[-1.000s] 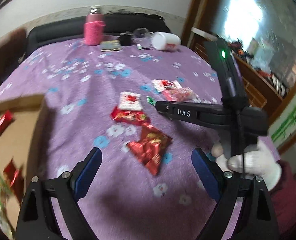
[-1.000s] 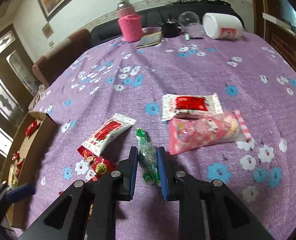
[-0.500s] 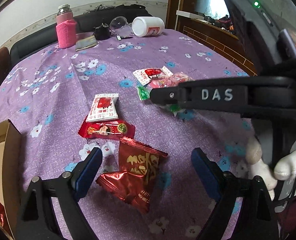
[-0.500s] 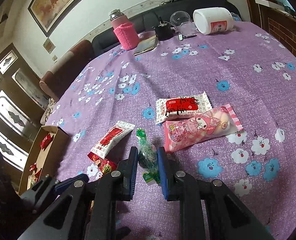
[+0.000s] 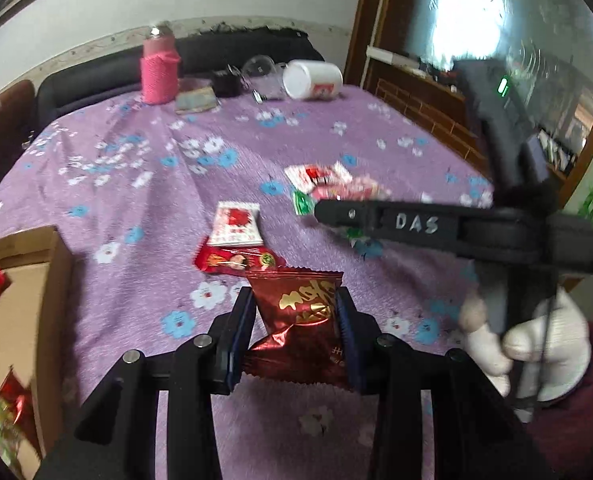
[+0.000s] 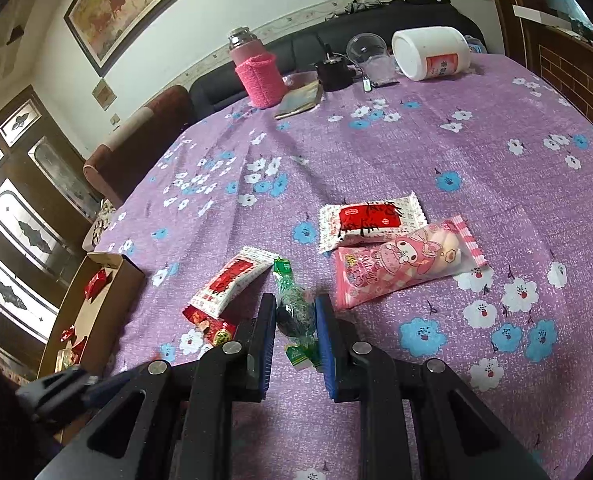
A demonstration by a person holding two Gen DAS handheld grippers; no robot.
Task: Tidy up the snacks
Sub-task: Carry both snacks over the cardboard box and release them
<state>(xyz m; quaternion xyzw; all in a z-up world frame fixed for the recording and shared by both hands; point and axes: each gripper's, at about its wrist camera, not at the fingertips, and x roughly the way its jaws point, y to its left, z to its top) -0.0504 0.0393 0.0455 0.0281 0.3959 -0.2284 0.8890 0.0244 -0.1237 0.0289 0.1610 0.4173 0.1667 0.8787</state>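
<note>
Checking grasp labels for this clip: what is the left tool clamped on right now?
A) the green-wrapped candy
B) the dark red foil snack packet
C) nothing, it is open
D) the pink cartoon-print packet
B: in the left wrist view the left tool has both fingers pressed against the dark red foil snack packet.

Lettering "DAS", white on black, on the side of the right tongs (image 5: 416,222) as seen from the left wrist view. Gold characters on the dark red snack packet (image 5: 302,320) and print on the pink cartoon packet (image 6: 404,260) are not legible.
</note>
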